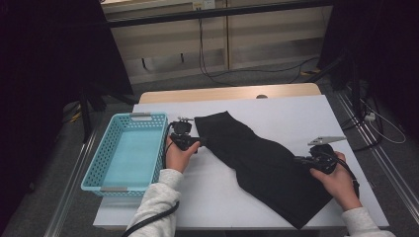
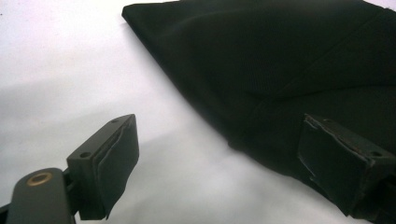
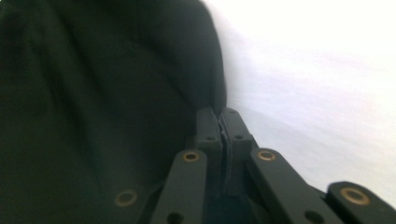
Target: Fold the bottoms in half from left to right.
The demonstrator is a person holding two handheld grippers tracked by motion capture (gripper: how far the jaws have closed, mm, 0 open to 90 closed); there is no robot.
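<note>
The right claw (image 3: 223, 122) is clamped on the black cloth's (image 1: 262, 158) edge near the bench's (image 1: 276, 106) right side — the left claw (image 2: 219, 158) gapes wide at the cloth's far-left corner, beside a blue basket (image 1: 126, 153).

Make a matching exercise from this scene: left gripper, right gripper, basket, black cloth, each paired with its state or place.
1 left gripper
2 right gripper
3 basket
4 black cloth

a spread across the white table
b jaws closed at the cloth's edge
c jaws apart beside the cloth
d turquoise, at the table's left edge

Pairs: 1-c, 2-b, 3-d, 4-a
</note>
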